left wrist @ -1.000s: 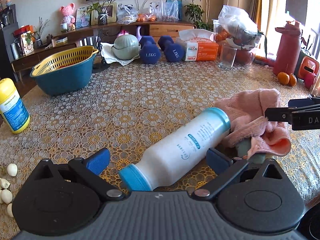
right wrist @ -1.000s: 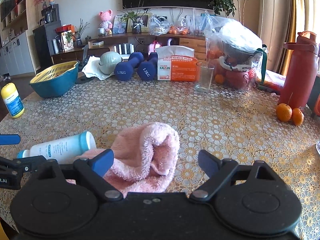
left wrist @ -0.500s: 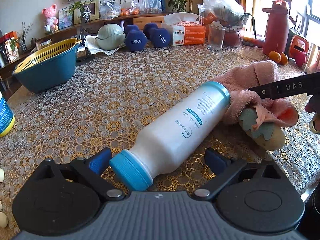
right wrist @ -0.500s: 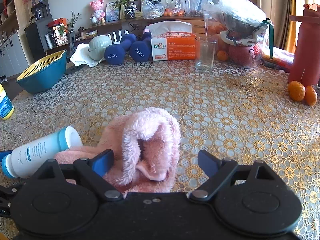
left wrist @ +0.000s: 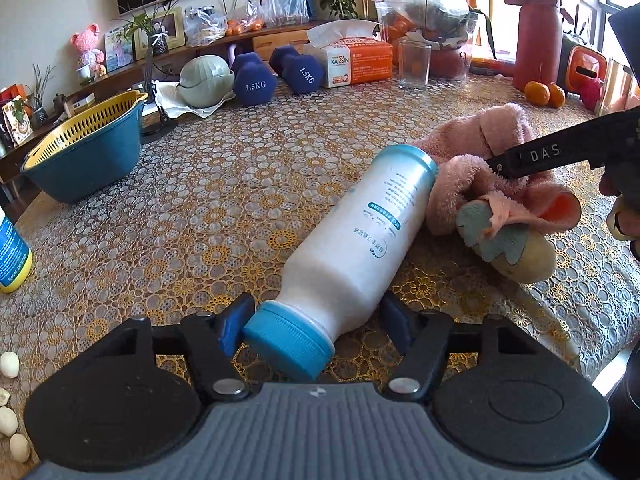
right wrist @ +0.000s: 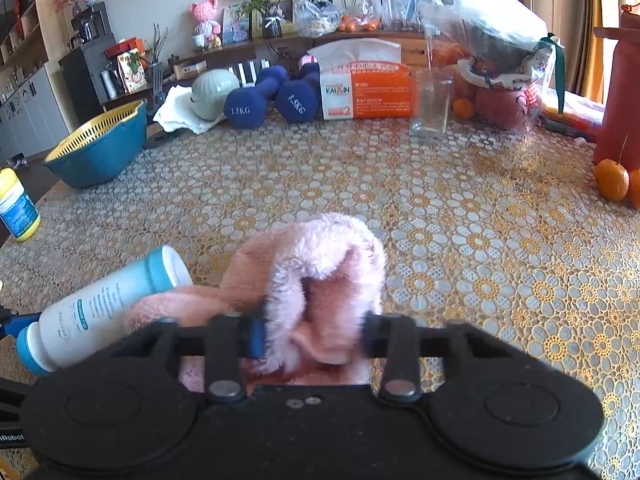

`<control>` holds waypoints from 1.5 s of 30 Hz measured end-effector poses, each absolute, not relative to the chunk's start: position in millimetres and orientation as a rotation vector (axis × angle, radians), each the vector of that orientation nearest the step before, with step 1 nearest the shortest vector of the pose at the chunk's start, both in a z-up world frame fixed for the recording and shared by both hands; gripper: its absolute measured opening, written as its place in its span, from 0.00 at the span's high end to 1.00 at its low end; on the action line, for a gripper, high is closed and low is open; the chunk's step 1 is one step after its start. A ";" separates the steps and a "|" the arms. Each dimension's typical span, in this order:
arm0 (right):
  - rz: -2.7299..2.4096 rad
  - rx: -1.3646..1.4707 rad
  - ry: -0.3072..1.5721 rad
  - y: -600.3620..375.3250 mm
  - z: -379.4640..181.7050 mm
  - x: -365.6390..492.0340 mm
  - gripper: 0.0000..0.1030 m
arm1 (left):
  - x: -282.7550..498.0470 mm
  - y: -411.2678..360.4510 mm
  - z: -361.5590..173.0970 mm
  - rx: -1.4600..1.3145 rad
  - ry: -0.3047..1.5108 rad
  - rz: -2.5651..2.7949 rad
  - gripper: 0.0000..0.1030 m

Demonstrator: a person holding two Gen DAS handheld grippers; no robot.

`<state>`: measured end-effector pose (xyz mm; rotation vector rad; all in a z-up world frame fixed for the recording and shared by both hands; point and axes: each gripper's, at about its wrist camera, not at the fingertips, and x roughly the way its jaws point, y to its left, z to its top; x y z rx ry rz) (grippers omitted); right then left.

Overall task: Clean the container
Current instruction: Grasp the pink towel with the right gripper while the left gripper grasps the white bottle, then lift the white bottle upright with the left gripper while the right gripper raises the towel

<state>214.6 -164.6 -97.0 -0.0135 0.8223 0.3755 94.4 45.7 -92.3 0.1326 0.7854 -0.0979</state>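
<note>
A white bottle with a blue cap lies on its side on the patterned tablecloth; in the right wrist view the bottle is at the lower left. My left gripper is shut on its cap end, both blue pads against it. The bottle's base touches a pink fluffy cloth. My right gripper is shut on a fold of that cloth. One of the right gripper's black fingers reaches over the cloth from the right.
A tan rounded object with a teal patch lies under the cloth's near edge. At the back stand a blue basin with a yellow strainer, dumbbells, a tissue box, a glass and a red flask. A yellow bottle stands left.
Both grippers have closed: the left one's fingers came in onto the bottle's cap end, the right one's onto the pink cloth. The left gripper also moved forward over the cap.
</note>
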 end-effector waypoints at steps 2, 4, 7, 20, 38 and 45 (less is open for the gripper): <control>0.372 -0.015 0.811 -165.3 -96.7 212.8 0.71 | 94.2 43.8 -91.3 0.134 0.796 -0.098 0.36; 0.373 -0.030 0.796 -165.8 -94.2 208.6 0.75 | 93.4 42.6 -89.4 0.124 0.813 -0.099 0.38; 0.390 -0.060 0.754 -170.0 -85.3 197.8 0.80 | 90.6 40.1 -83.6 0.095 0.829 -0.105 0.42; 0.677 -0.191 0.510 -186.2 -13.5 135.4 0.82 | 69.7 13.3 -47.7 0.027 0.780 -0.173 0.62; 0.904 -0.207 0.573 -130.6 -28.1 133.6 0.82 | 71.7 19.6 -38.0 -0.041 0.773 -0.178 0.62; 0.809 -0.263 0.608 -122.9 -36.0 166.7 0.82 | 70.2 27.7 -40.8 -0.073 0.769 -0.192 0.62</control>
